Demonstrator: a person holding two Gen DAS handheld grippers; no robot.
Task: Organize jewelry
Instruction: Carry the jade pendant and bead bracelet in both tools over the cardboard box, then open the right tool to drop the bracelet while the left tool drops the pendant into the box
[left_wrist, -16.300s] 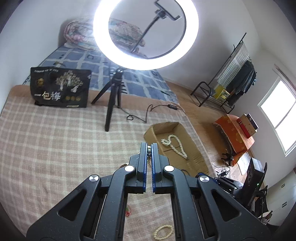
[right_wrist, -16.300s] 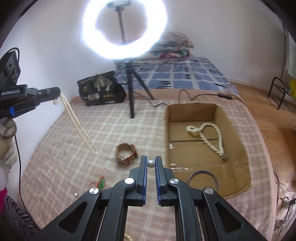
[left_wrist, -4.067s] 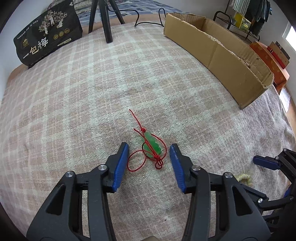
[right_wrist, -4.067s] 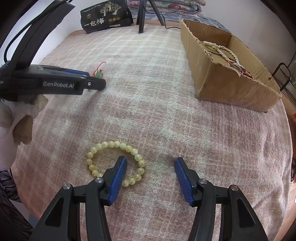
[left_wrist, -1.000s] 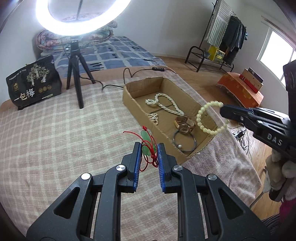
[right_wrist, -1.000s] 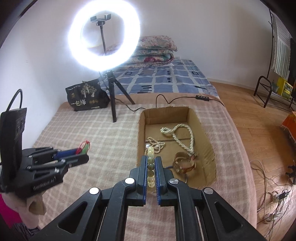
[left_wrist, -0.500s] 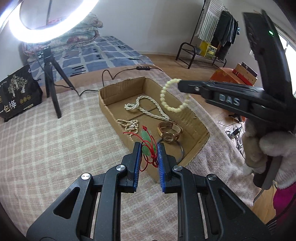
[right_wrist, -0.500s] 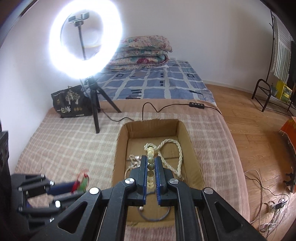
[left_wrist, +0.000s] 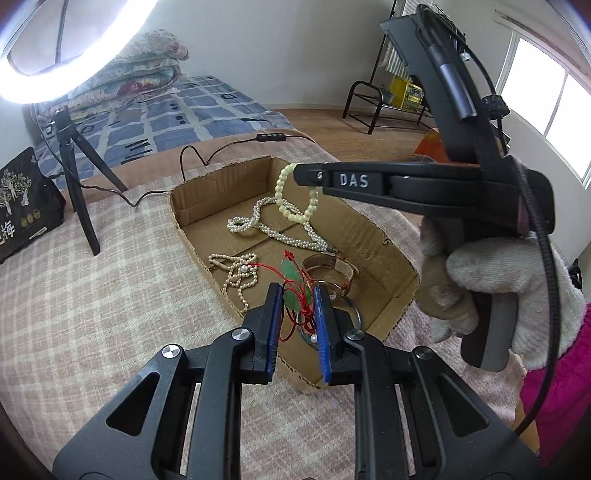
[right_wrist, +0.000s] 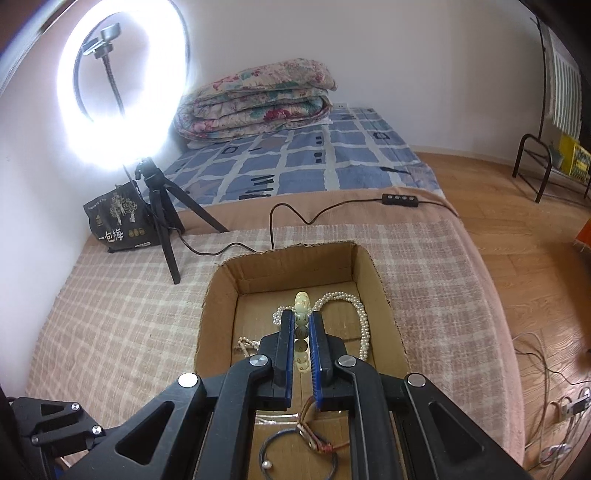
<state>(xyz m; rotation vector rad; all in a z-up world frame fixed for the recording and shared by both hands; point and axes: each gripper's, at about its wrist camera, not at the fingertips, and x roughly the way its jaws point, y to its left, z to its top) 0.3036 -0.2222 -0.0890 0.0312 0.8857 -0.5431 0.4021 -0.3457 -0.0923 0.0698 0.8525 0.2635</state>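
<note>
My left gripper (left_wrist: 295, 291) is shut on a green jade pendant (left_wrist: 293, 291) with a red cord and holds it above the near end of the open cardboard box (left_wrist: 384, 236). My right gripper (right_wrist: 302, 321) is shut on a pale yellow bead bracelet (right_wrist: 301, 301) and hangs it over the box's middle; the bracelet also shows in the left wrist view (left_wrist: 295, 206). In the box (right_wrist: 218, 295) lie a long pearl necklace (left_wrist: 273, 229), a thinner bead strand (left_wrist: 236, 273), a brown strap bracelet (left_wrist: 328, 266) and a dark ring bangle (right_wrist: 295, 456).
The box stands on a plaid-covered bed (left_wrist: 92, 295). A ring light on a black tripod (right_wrist: 162, 218) and a black bag (right_wrist: 118, 221) stand behind it, with a cable (right_wrist: 332, 210) running past the box. Folded quilts (right_wrist: 255, 99) lie farther back. Wooden floor lies to the right.
Both grippers have moved forward over the box. The right gripper with the bracelet now hangs lower, nearer the box's middle; the left gripper with the pendant is over the near end.
</note>
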